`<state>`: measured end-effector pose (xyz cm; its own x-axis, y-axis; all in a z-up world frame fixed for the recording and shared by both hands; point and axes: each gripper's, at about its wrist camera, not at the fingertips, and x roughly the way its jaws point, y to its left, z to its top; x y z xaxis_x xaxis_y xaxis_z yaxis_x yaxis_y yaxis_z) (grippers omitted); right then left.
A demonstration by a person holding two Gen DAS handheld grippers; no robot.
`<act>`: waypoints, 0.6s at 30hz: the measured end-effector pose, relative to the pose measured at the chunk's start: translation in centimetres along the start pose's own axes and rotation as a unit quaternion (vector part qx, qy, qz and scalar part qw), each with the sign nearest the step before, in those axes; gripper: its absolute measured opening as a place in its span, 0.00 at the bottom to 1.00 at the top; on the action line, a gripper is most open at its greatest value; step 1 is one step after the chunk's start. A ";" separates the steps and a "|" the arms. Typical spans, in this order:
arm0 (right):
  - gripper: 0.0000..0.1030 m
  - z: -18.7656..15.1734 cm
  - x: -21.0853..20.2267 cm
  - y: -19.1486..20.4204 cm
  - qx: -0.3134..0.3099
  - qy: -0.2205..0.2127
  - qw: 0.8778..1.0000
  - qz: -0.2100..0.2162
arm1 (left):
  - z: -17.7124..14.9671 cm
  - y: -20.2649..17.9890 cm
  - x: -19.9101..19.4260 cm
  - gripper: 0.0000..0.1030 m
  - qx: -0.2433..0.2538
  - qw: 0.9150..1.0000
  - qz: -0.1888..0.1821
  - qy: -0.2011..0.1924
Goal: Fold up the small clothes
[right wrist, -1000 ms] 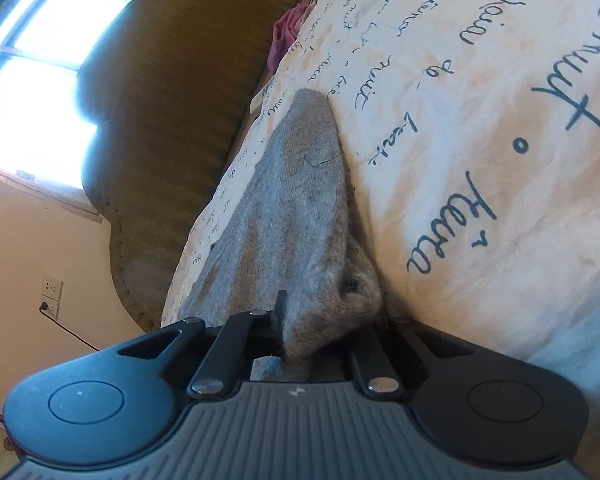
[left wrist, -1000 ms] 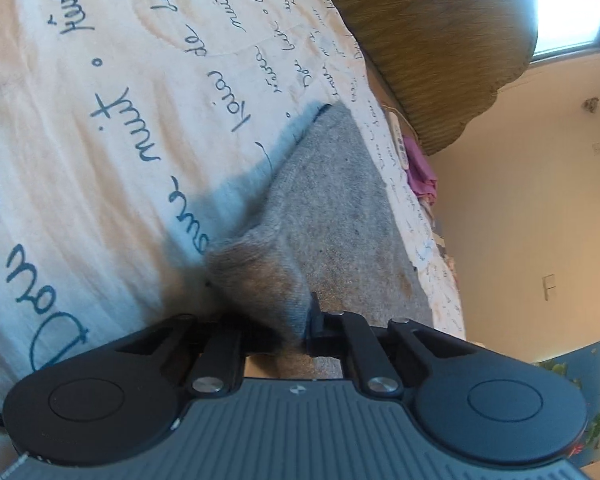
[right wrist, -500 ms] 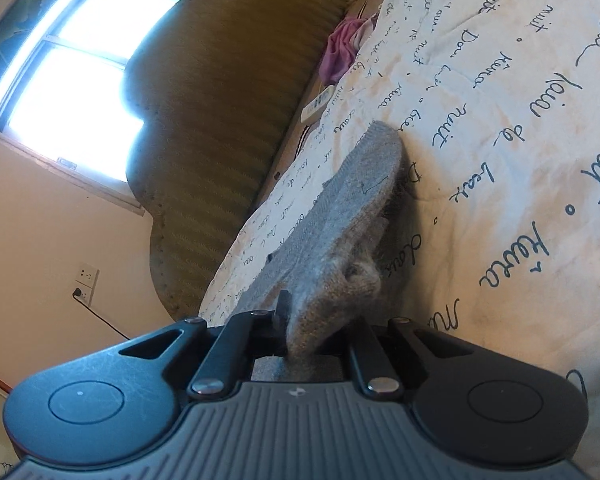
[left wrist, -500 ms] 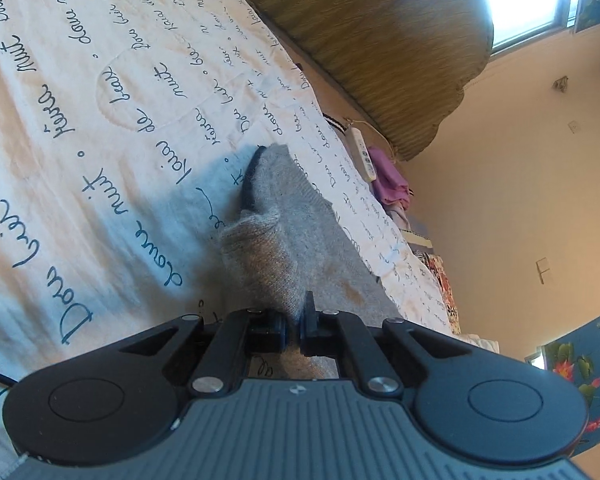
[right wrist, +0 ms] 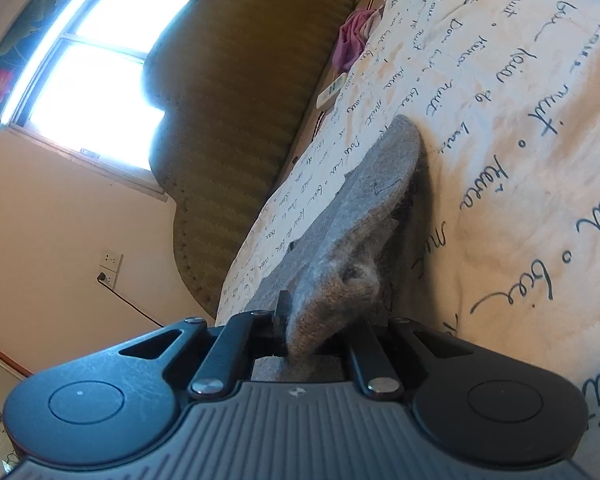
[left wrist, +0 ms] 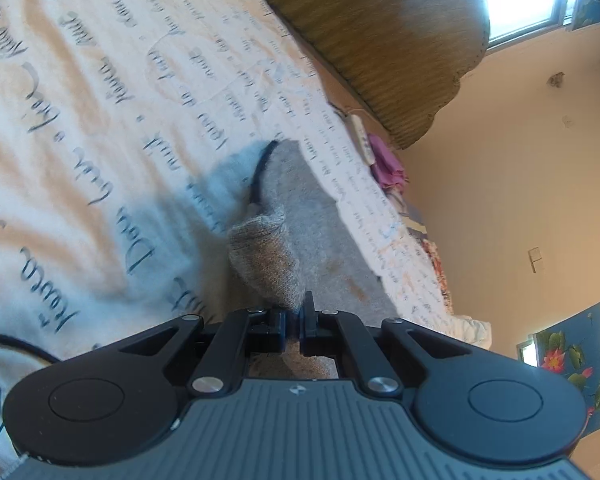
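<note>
A small grey knitted garment (left wrist: 300,216) lies partly on the white bedspread and is lifted at its near end. My left gripper (left wrist: 294,320) is shut on one near corner of it; the bunched cloth rises from between the jaws. My right gripper (right wrist: 312,332) is shut on the other near corner (right wrist: 340,288), and the garment (right wrist: 380,168) stretches away from it, raised off the bed, with its far end resting on the spread.
The white bedspread (left wrist: 100,120) with dark blue script (right wrist: 520,120) fills most of both views. An olive padded headboard (right wrist: 240,100) and a window (right wrist: 100,60) stand behind. A pink cloth (left wrist: 386,164) and a white remote (right wrist: 332,90) lie near the headboard.
Both grippers have risen and drawn back with the garment's near corners held. More of the garment is off the bed, and more of the headboard and window shows.
</note>
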<state>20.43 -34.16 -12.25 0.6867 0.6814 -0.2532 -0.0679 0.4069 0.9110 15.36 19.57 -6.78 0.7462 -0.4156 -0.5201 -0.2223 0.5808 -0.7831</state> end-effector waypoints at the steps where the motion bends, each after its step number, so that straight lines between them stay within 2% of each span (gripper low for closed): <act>1: 0.06 -0.3 -0.1 -0.5 0.003 0.002 1.000 -0.006 | -0.3 0.6 0.3 0.05 -0.002 1.000 0.007 0.004; 5: 0.09 -1.5 0.2 -2.7 0.031 0.001 0.999 -0.034 | -1.1 2.4 1.6 0.06 0.002 0.999 0.032 0.013; 6: 0.10 -1.6 0.3 -3.1 0.035 -0.001 0.998 -0.047 | -1.1 2.6 1.8 0.09 0.006 0.999 0.032 0.013; 7: 0.12 -1.8 0.4 -3.3 0.036 -0.004 0.998 -0.058 | -1.2 2.7 1.8 0.17 0.006 0.999 0.032 0.011; 8: 0.12 -2.0 0.4 -3.5 0.037 -0.007 0.997 -0.066 | -1.2 2.8 1.7 0.20 0.003 0.999 0.037 0.005; 9: 0.12 -2.1 0.4 -3.7 0.041 -0.010 0.997 -0.069 | -1.3 2.9 1.6 0.27 0.000 0.999 0.037 -0.002; 11: 0.12 -2.3 0.2 -4.0 0.051 -0.018 0.996 -0.064 | -1.2 3.1 1.4 0.39 -0.009 0.999 0.029 -0.014; 12: 0.13 -2.2 0.1 -4.1 0.057 -0.024 0.996 -0.060 | -1.1 3.2 1.3 0.49 -0.016 0.999 0.025 -0.019; 14: 0.13 -2.1 0.2 -4.3 0.066 -0.032 0.996 -0.060 | -1.0 3.1 1.4 0.54 -0.023 0.999 0.021 -0.028; 17: 0.13 -1.8 0.8 -4.9 0.084 -0.037 0.994 -0.060 | -0.7 2.7 2.3 0.51 -0.024 0.999 0.030 -0.033; 18: 0.13 -1.7 1.1 -5.1 0.091 -0.038 0.993 -0.058 | -0.6 2.6 2.5 0.44 -0.024 0.999 0.034 -0.034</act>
<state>20.30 -34.43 -17.72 0.7349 0.5863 -0.3409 0.1417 0.3588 0.9226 16.28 19.60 -10.31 0.7682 -0.3269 -0.5504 -0.3032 0.5715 -0.7626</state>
